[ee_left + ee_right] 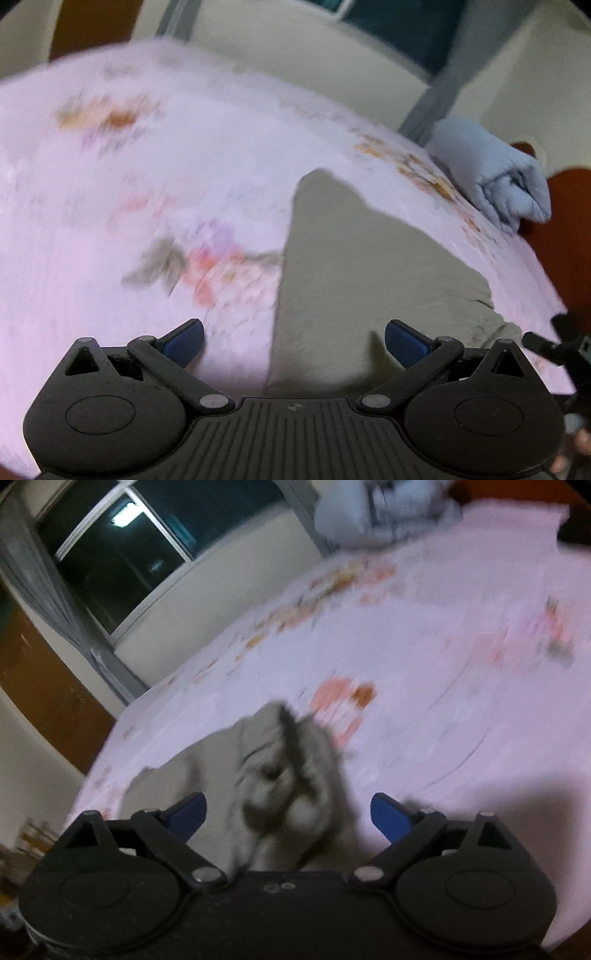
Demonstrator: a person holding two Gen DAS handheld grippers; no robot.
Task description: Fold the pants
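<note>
Your left gripper (294, 338) gapes wide and empty over the flat leg of the khaki cloth pants (354, 258), which runs away along the pink floral bedsheet (110, 221). Your right gripper (289, 814), also wide, straddles their bunched end (291, 775) without pinching, so it is nearer.

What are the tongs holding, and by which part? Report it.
Nothing. Left tongs and right tongs both gape over the grey-beige pants; no pad presses the fabric.
</note>
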